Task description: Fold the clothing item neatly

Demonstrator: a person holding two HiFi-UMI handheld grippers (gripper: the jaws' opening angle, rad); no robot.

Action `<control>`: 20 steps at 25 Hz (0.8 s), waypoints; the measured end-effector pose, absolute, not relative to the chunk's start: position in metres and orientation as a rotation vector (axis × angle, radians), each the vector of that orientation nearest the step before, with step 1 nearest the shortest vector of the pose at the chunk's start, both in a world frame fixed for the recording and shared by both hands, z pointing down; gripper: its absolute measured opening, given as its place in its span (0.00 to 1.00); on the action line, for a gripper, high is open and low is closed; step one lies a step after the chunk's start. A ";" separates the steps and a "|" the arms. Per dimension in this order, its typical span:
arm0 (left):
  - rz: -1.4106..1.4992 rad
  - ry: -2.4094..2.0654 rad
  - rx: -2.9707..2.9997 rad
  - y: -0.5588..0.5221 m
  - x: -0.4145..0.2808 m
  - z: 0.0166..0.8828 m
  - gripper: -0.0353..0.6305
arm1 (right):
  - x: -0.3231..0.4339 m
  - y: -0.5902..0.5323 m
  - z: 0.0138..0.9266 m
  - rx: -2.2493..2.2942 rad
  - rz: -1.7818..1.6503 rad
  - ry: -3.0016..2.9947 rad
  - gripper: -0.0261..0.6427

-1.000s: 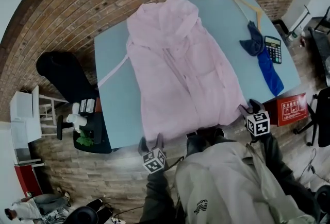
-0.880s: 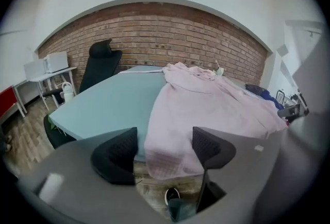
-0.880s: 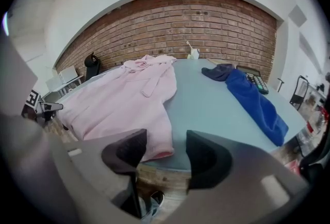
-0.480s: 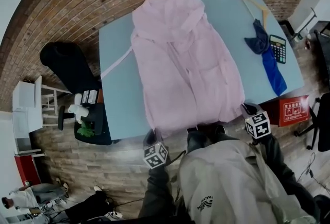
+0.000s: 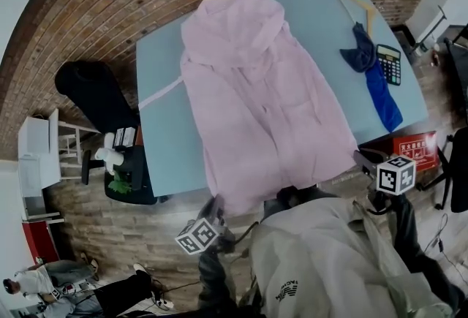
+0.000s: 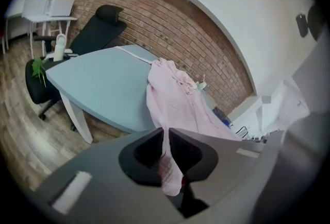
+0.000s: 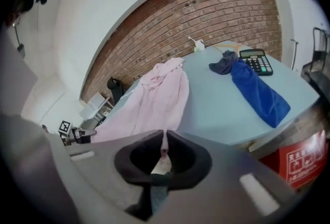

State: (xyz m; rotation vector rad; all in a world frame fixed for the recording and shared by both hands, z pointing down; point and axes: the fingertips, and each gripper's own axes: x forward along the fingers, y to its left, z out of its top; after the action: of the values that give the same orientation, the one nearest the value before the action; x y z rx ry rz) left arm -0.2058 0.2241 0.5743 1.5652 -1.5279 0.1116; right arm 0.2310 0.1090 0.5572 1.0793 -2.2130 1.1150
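Head view: the pink garment lies spread flat down the middle of the frame on the pale blue table, hood toward the top, hem at the bottom edge. We hold the left gripper at the hem's lower-left corner and the right gripper at its lower-right corner, both just off the table edge. At the right of the frame a blue cloth and a calculator lie apart from the garment.

Left gripper view: the jaws are together with a strip of pink hem pinched between them, and the cloth runs up from them onto the table.

Right gripper view: the jaws are closing on a thin edge of pink fabric, and only a sliver sits between their tips.

We judge the main risk to be on the right. So shallow a bite could slip out once we lift, dropping that corner and skewing the fold. Uneven lifting could also drag the garment sideways toward the blue cloth.
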 end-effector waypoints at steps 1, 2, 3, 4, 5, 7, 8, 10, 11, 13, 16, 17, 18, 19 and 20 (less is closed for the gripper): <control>0.060 -1.503 1.567 0.220 -0.202 0.564 0.11 | 0.228 0.107 0.550 1.066 1.149 -2.238 0.07; 0.011 -1.478 1.574 0.214 -0.198 0.552 0.11 | 0.225 0.103 0.542 1.049 1.160 -2.263 0.07; -0.035 -1.456 1.585 0.206 -0.196 0.540 0.11 | 0.220 0.098 0.534 1.027 1.147 -2.287 0.07; -0.079 -1.441 1.600 0.197 -0.195 0.527 0.11 | 0.215 0.091 0.526 1.001 1.110 -2.310 0.07; -0.121 -1.431 1.619 0.186 -0.196 0.514 0.11 | 0.209 0.083 0.517 0.972 1.055 -2.330 0.07; -0.209 -1.415 1.664 0.163 -0.202 0.486 0.11 | 0.195 0.065 0.497 0.912 0.927 -2.364 0.07; -0.256 -1.410 1.676 0.152 -0.206 0.476 0.11 | 0.189 0.054 0.486 0.883 0.872 -2.379 0.07; -0.354 -1.413 1.650 0.127 -0.220 0.463 0.11 | 0.173 0.026 0.467 0.839 0.811 -2.412 0.07; -0.392 -1.412 1.631 0.114 -0.227 0.459 0.11 | 0.164 0.012 0.460 0.827 0.808 -2.423 0.07; -0.426 -1.410 1.614 0.088 -0.239 0.454 0.11 | 0.150 -0.013 0.450 0.822 0.823 -2.433 0.07; -0.419 -1.445 1.597 0.039 -0.264 0.450 0.11 | 0.132 -0.064 0.437 0.864 0.840 -2.446 0.07; -0.420 -1.449 1.604 0.020 -0.273 0.448 0.11 | 0.127 -0.082 0.437 0.886 0.854 -2.444 0.07; -0.428 -1.451 1.604 0.002 -0.282 0.447 0.11 | 0.124 -0.100 0.438 0.909 0.876 -2.440 0.07; -0.445 -1.452 1.596 -0.016 -0.292 0.447 0.11 | 0.122 -0.119 0.441 0.936 0.901 -2.435 0.07; -0.467 -1.454 1.582 -0.034 -0.303 0.448 0.11 | 0.120 -0.138 0.443 0.968 0.926 -2.433 0.07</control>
State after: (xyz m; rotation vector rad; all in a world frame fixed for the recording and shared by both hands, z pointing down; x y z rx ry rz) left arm -0.3032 -0.0337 0.4485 1.5822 -1.4539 -0.4675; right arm 0.1204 -0.1383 0.4433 0.9679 -2.4331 0.9260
